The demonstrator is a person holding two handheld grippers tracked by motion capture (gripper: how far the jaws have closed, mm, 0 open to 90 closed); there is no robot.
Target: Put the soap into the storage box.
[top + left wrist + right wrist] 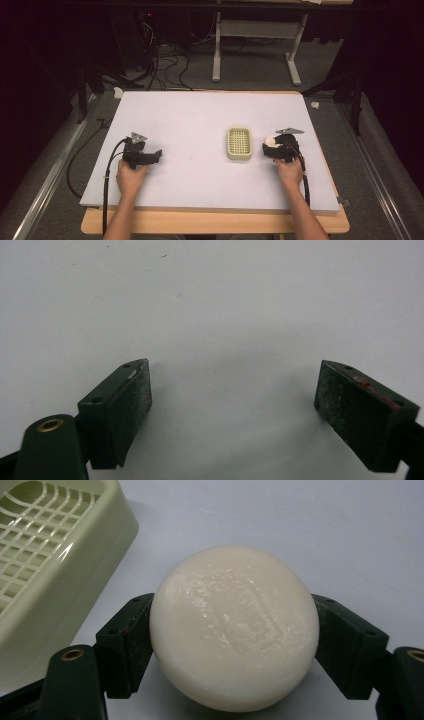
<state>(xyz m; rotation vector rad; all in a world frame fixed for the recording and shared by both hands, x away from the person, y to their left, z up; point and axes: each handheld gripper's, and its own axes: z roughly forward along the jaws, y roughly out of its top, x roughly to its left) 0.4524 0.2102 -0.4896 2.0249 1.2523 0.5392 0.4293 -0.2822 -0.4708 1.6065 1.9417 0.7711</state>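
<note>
A round white bar of soap (235, 640) rests on the pale table mat, and the two black pads of my right gripper (232, 615) press on its left and right sides. In the high view this right gripper (274, 145) and the soap (272, 139) sit at the mat's right, just right of a cream soap dish (239, 156) with a slotted grid insert. The dish (75, 575) stands close by at the upper left of the right gripper view. My left gripper (155, 154) rests on the mat at the left. Its jaws (232, 395) are open, with bare mat between them.
The pale mat (200, 115) covers most of a wooden table (215, 224). Beyond the table's far edge the floor holds cables (165, 65) and a white desk frame (255, 45). A metal rail (50, 170) runs along the left.
</note>
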